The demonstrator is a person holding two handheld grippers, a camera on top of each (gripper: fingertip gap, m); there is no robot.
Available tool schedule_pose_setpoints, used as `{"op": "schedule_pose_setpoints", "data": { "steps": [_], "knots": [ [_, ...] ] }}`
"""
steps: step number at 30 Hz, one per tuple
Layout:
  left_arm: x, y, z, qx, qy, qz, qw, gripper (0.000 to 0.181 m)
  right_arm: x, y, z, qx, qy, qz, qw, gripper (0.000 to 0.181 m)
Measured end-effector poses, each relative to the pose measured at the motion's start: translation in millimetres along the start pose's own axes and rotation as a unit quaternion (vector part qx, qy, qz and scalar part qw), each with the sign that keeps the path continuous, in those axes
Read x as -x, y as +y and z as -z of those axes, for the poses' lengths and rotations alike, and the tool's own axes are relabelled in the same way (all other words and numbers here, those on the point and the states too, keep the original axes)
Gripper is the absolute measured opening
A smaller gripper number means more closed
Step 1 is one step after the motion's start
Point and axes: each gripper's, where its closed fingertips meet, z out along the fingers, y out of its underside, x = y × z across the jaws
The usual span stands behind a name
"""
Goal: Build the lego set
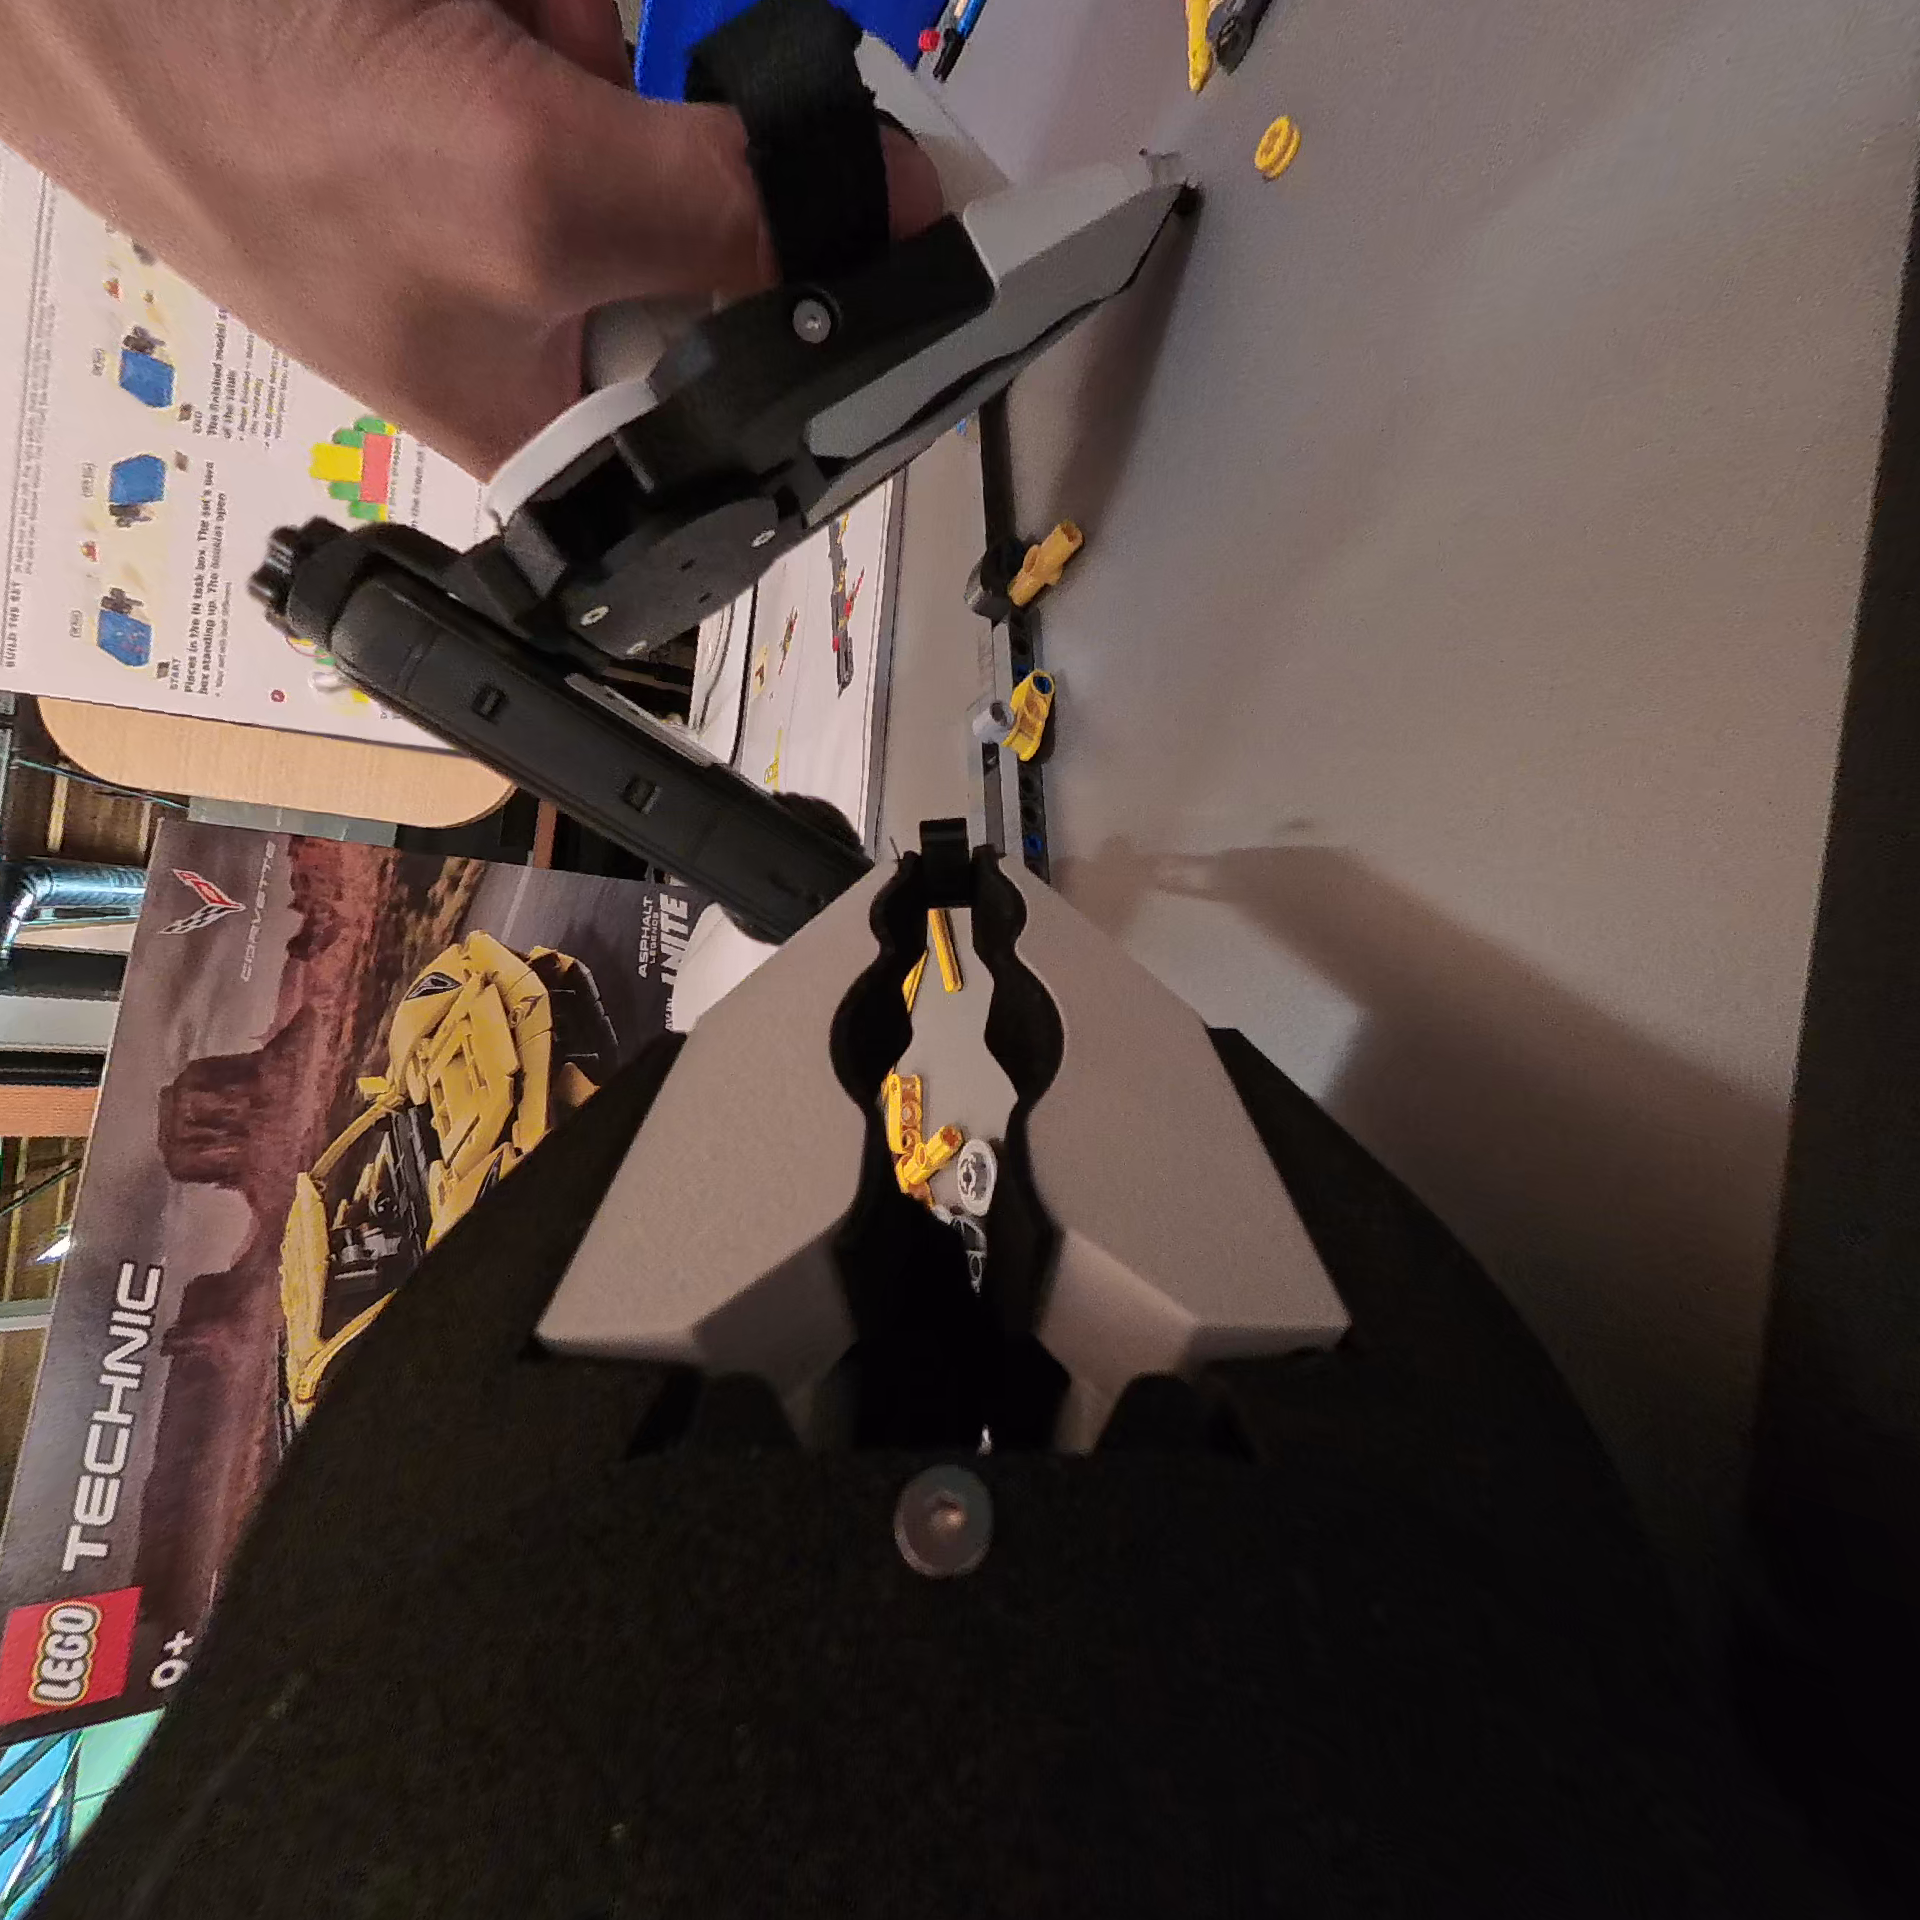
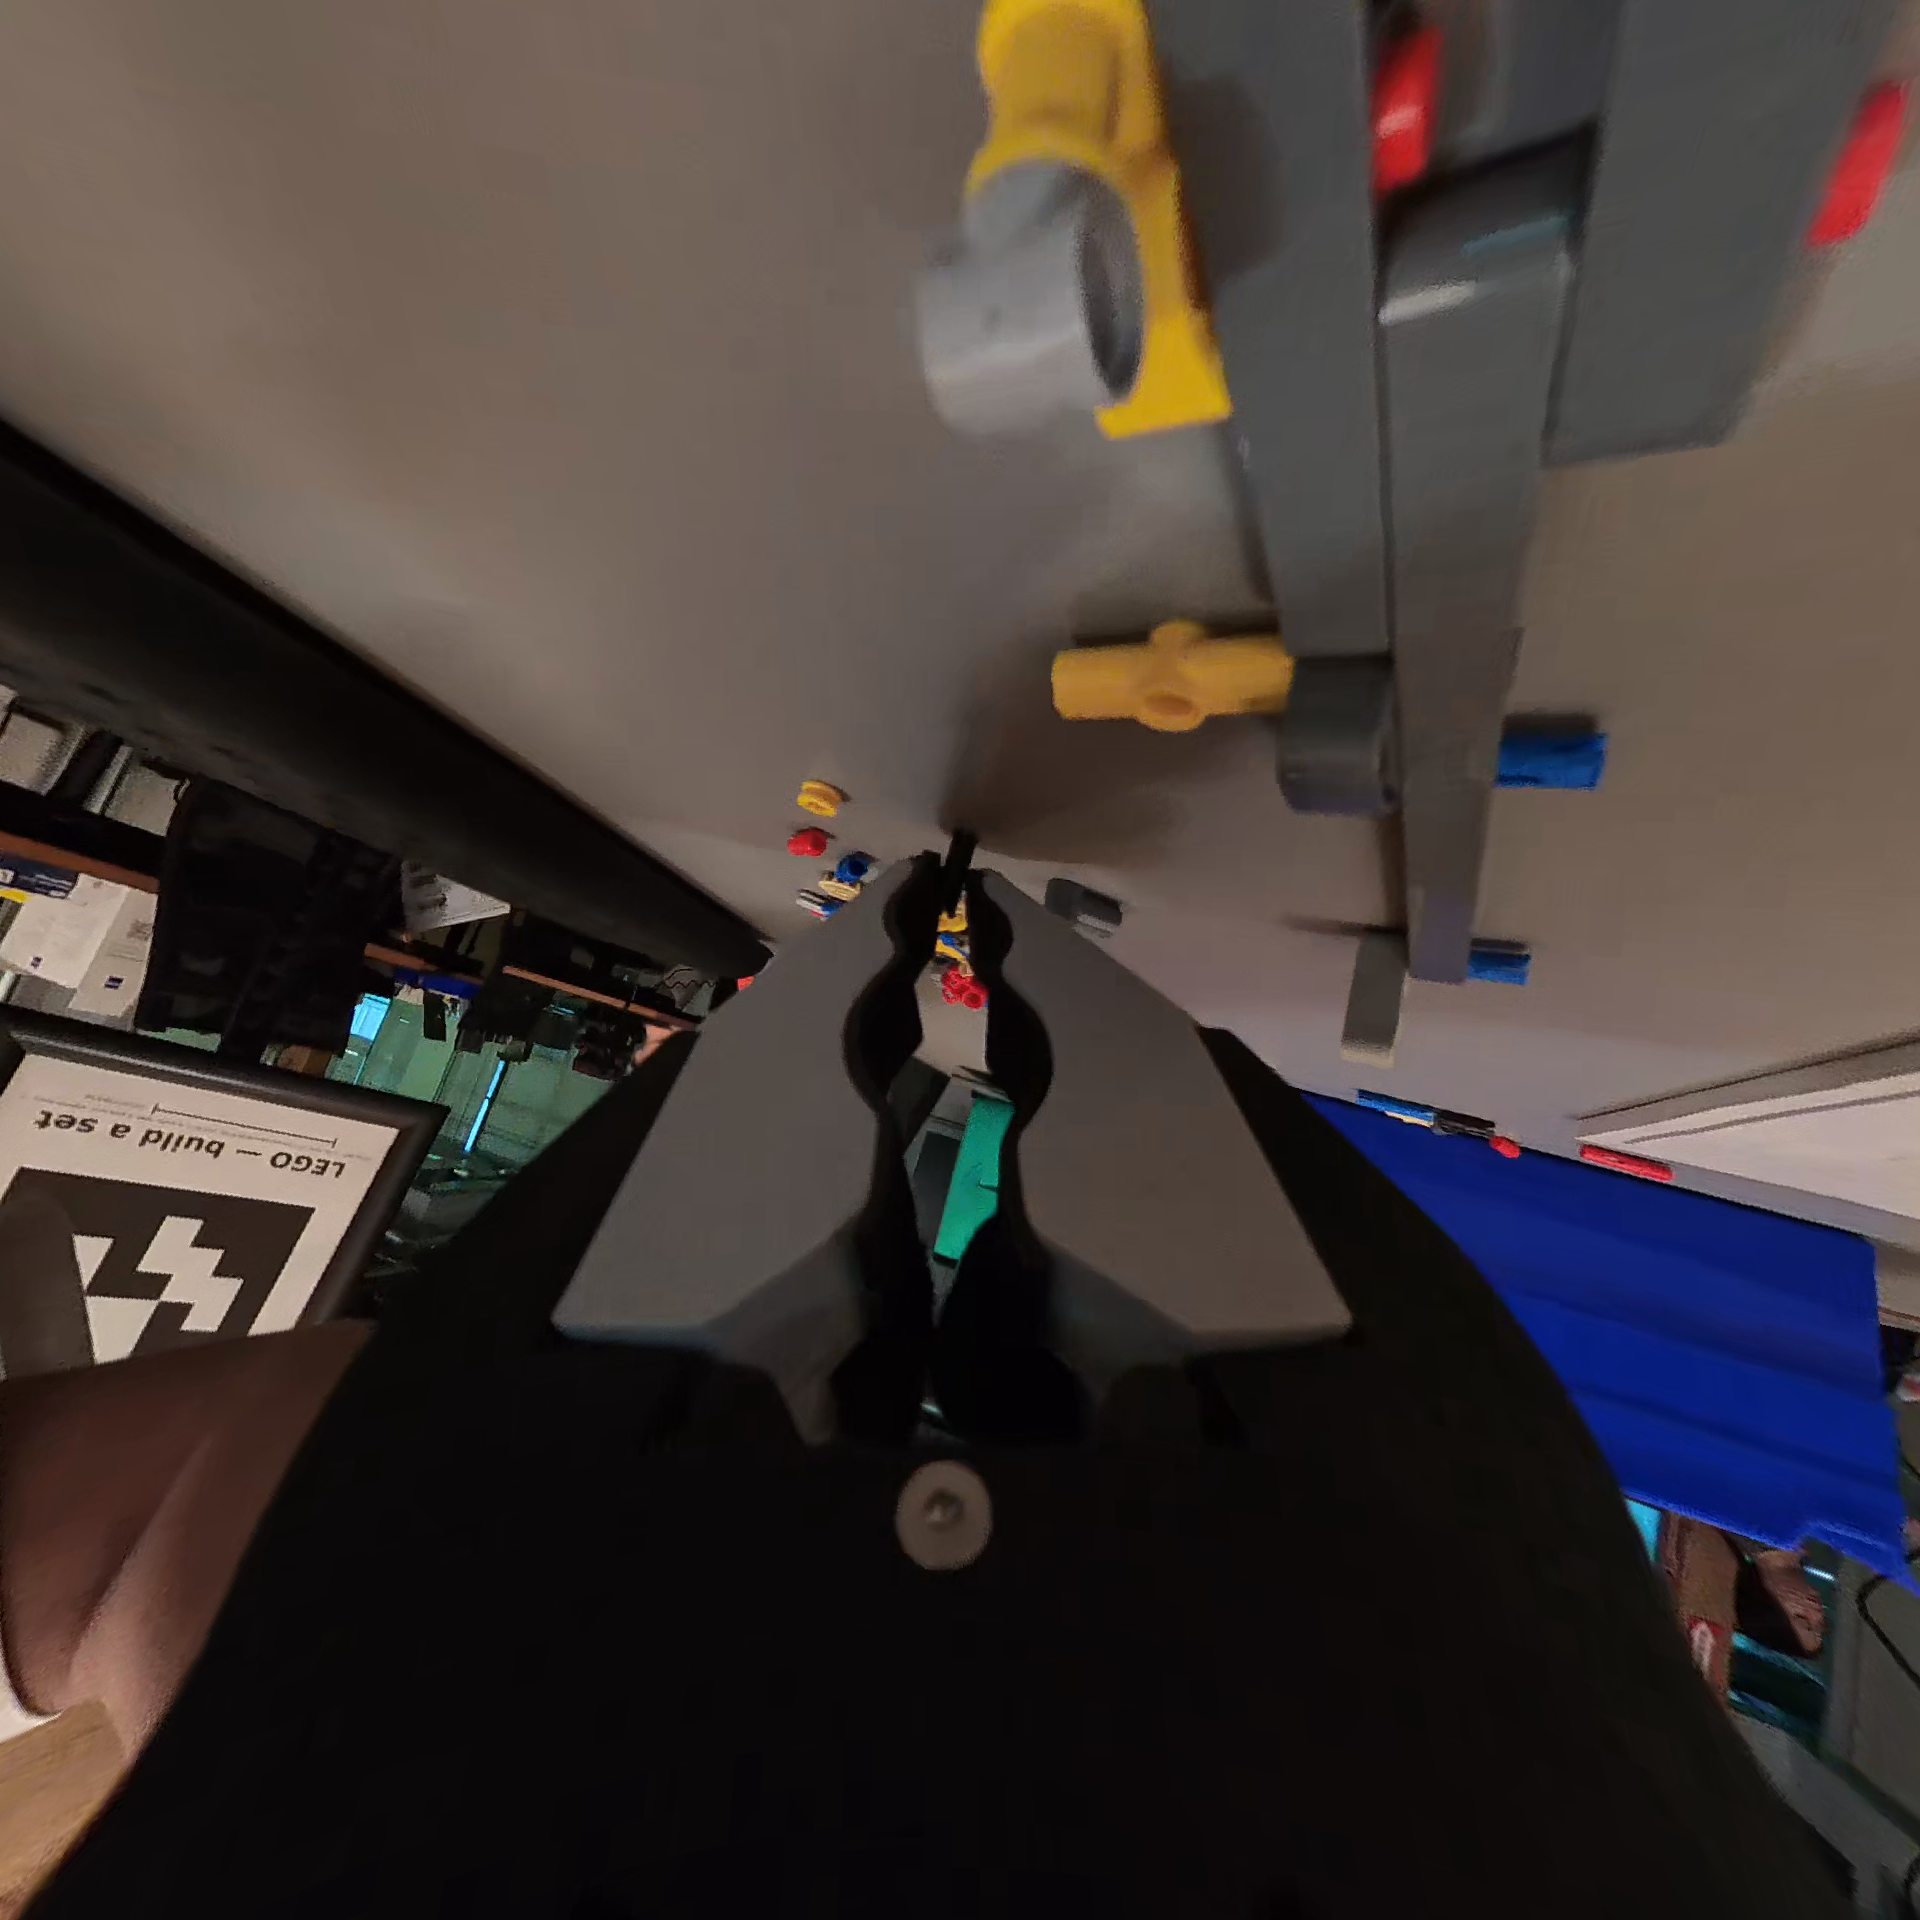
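A partly built assembly of dark grey beams (image 1: 1016, 727) with yellow connectors (image 1: 1044, 561) lies on the grey table; it fills the upper right of the right wrist view (image 2: 1444, 520), with blue pins (image 2: 1548, 753) sticking out. My left gripper (image 1: 945, 868) is shut on a small black piece (image 1: 943, 842), right at the near end of the assembly. My right gripper (image 2: 951, 878) is shut on a thin black pin (image 2: 958, 850), tip against the table beside the assembly. In the left wrist view it shows held by a hand (image 1: 1174, 192).
Loose yellow, red and blue pieces (image 2: 831, 842) lie beyond the right tip; a yellow bush (image 1: 1276, 143) lies near it. The set's box (image 1: 312, 1143), an instruction booklet (image 1: 810, 644), a blue bin (image 2: 1662, 1330) and a framed sign (image 2: 177, 1195) stand around. The table's black edge (image 2: 312, 675) runs left. The tips of one gripper are about 15 cm away from the tips of the other.
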Motion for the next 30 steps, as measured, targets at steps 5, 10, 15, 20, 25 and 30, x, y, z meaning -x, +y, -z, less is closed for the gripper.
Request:
{"op": "schedule_pose_setpoints", "data": {
  "steps": [5, 10, 15, 20, 25, 30],
  "knots": [
    [0.1, 0.6, 0.2, 0.0, 0.001, 0.002, 1.0, 0.006, -2.6, -4.8, 5.8, -0.023, 0.012, 0.009, 1.0, 0.004],
    [-1.0, -0.5, 0.2, -0.001, 0.002, -0.002, 1.0, 0.006, -3.7, -6.8, 5.5, -0.033, 0.024, 0.015, 0.999, 0.005],
    [-0.9, 0.1, 0.1, 0.0, 0.001, -0.002, 1.0, 0.007, -5.2, -8.0, 3.3, -0.036, 0.026, 0.016, 0.999, 0.007],
    [-1.9, -0.2, 0.0, 0.0, 0.003, -0.003, 1.0, 0.006, -4.9, -10.3, 4.6, -0.047, 0.031, 0.02, 0.998, 0.011],
    [-2.0, -0.3, 0.3, 0.0, 0.002, -0.006, 1.0, 0.006, -4.8, -11.3, 10.6, -0.069, 0.046, 0.019, 0.996, 0.014],
    [0.8, 0.9, 1.4, 0.0, -0.003, -0.002, 1.0, 0.006, -4.2, -7.2, 59.7, -0.338, 0.137, 0.006, 0.931, 0.015]
  ]
}}
